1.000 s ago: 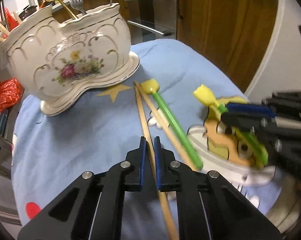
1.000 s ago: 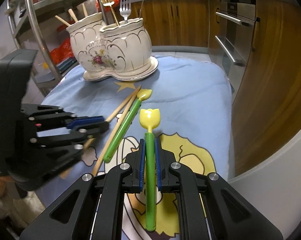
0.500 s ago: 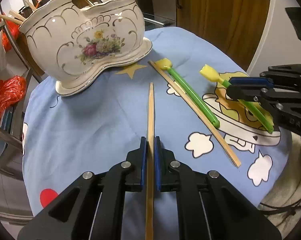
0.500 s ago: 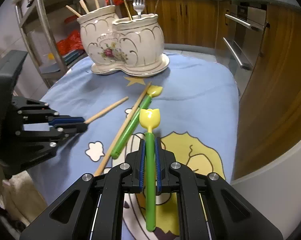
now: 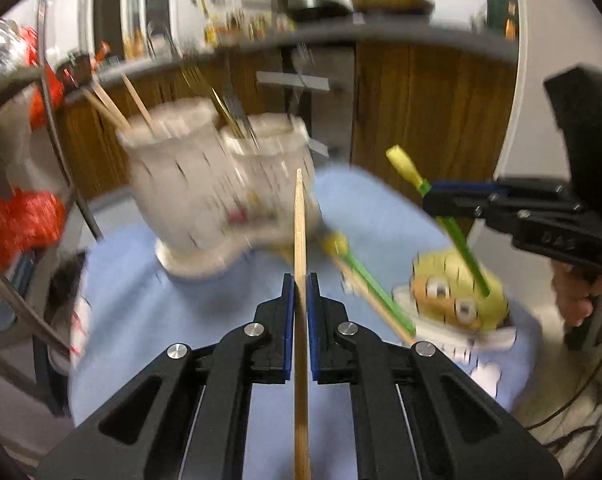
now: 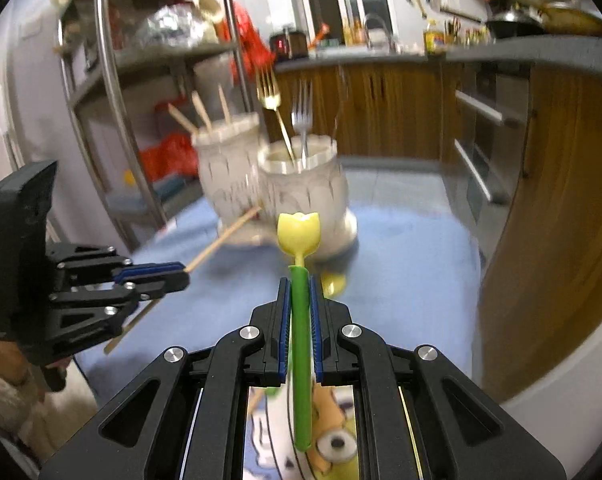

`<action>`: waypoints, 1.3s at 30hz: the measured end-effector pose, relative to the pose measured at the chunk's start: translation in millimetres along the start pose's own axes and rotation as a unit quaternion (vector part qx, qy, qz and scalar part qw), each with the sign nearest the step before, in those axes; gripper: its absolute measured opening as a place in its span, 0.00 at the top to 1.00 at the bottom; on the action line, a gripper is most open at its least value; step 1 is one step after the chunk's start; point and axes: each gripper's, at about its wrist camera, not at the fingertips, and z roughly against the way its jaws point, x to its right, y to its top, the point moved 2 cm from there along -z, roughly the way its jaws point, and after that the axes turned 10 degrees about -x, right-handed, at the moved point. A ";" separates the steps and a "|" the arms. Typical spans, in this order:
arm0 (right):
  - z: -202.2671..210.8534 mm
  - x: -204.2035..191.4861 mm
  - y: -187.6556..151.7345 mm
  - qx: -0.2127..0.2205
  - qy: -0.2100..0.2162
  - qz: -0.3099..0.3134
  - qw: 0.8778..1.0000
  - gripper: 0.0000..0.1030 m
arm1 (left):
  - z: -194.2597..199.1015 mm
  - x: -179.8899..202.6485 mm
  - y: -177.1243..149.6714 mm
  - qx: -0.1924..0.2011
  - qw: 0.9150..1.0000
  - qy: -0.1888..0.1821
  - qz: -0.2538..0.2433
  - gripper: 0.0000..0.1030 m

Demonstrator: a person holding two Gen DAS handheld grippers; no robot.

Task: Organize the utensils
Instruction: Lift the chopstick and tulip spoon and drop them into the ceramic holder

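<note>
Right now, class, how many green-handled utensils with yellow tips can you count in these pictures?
2. One green utensil is clamped in the right gripper, lifted off the cloth. The other green utensil lies on the blue tablecloth beside a wooden chopstick. More may be hidden.

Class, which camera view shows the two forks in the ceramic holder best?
The right wrist view: the gold fork and silver fork stand clear above the ceramic holder. In the left wrist view they are only blurred streaks.

Both utensils have left the bench: the wooden chopstick [image 5: 299, 240] in the left gripper [image 5: 299, 280] now points up toward the ceramic holder [image 5: 217, 200] (blurred), and the right gripper [image 6: 299, 280] has raised the green tulip-tipped stick [image 6: 301, 320] clear of the blue cloth [image 6: 401, 248].
</note>
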 end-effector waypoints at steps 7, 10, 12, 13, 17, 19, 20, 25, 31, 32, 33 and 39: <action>3.3 -7.2 53.5 0.079 0.009 -0.007 0.997 0.90 | 28.2 -33.1 40.3 0.097 0.994 -0.011 0.051 0.94; 1.5 -7.4 71.9 0.107 0.014 -0.012 0.994 0.90 | 37.2 -40.4 57.3 0.134 0.989 -0.015 0.059 0.94; -2.3 -6.7 83.9 0.122 0.021 -0.017 0.992 0.90 | 37.7 -49.4 70.8 0.151 0.986 -0.020 0.062 0.94; -5.2 -7.2 91.3 0.131 0.024 -0.019 0.991 0.90 | 36.6 -54.2 76.8 0.159 0.985 -0.023 0.065 0.94; -16.5 -10.1 114.5 0.163 0.039 -0.023 0.986 0.90 | 32.2 -74.0 105.1 0.204 0.974 -0.039 0.093 0.94; -25.1 -10.1 123.8 0.171 0.038 -0.025 0.984 0.90 | 31.4 -82.1 117.6 0.219 0.969 -0.039 0.103 0.94; -30.4 -9.1 127.9 0.173 0.037 -0.028 0.984 0.90 | 29.4 -87.4 124.8 0.227 0.966 -0.045 0.112 0.94; -48.1 -3.4 133.0 0.188 0.030 -0.039 0.981 0.90 | 16.5 -92.2 143.6 0.247 0.962 -0.028 0.117 0.94; -70.1 -3.9 129.3 0.188 -0.008 -0.029 0.982 0.90 | -5.4 -83.6 146.6 0.268 0.957 0.034 0.104 0.94; -72.7 -4.6 129.1 0.188 -0.012 -0.027 0.982 0.90 | -7.2 -83.5 148.7 0.270 0.957 0.041 0.101 0.94; -75.2 -5.2 128.3 0.189 -0.018 -0.024 0.981 0.90 | -9.5 -81.2 150.1 0.272 0.956 0.049 0.095 0.94; -89.2 -8.6 122.7 0.182 -0.030 -0.009 0.983 0.90 | -22.3 -67.9 148.2 0.267 0.959 0.077 0.059 0.94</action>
